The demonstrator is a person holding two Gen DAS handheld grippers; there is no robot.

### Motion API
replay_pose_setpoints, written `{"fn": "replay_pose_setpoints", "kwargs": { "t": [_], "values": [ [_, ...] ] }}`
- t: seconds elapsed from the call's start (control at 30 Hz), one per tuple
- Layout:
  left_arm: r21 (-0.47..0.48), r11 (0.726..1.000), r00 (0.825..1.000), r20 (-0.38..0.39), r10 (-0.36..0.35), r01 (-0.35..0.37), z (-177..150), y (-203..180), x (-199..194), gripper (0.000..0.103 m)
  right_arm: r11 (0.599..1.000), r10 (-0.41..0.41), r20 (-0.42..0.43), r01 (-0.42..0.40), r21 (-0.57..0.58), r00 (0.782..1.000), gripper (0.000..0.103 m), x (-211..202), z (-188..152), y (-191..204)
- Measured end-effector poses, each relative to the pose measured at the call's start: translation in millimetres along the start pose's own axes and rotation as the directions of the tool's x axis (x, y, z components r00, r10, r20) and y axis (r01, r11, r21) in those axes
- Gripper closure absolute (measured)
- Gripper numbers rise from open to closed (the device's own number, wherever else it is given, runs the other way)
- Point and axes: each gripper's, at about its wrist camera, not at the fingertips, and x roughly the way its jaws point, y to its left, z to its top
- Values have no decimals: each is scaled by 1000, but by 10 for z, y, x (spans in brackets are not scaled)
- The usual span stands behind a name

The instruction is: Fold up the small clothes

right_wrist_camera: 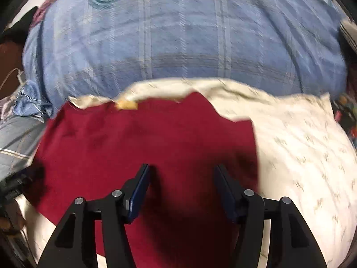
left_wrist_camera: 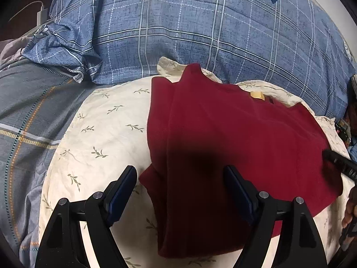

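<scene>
My dark red soft cloth shirt (left_wrist_camera: 234, 138) lies flat on the cream leaf-print pillow (left_wrist_camera: 100, 134), in front of the big blue checked quilt (left_wrist_camera: 178, 26). My left gripper (left_wrist_camera: 180, 192) and my right gripper (right_wrist_camera: 181, 185) hang just over it, jaws wide apart and holding nothing. I think I should pinch one edge low down, both sides together, then lift slowly so the fold stays neat.
</scene>
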Motion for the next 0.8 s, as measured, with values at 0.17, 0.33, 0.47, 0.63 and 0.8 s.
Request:
{"fn": "replay_pose_setpoints", "kwargs": {
  "t": [0.17, 0.33, 0.47, 0.63, 0.8],
  "values": [
    [14, 1000, 1000, 4, 14, -15, -41, -18, 18, 22, 996, -26, 50, 30, -80, 998, 42, -103, -177, 124],
    [2, 1000, 1000, 4, 14, -14, -53, 4, 50, 21, 996, -11, 84, 19, -86, 996, 31, -245, -328, 301],
    [11, 1000, 1000, 12, 22, -23, -65, -2, 58, 20, 997, 4, 94, 3, -74, 996, 24, -127, -558, 333],
    [23, 999, 999, 22, 33, -34, -78, -17, 41, 20, 996, -6, 127, 17, -87, 992, 23, -150, -611, 361],
    [34, 999, 998, 41, 40, -41, -100, -48, -50, 20, 996, -12, 138, 24, -90, 990, 23, -168, -624, 371]
  ]
}}
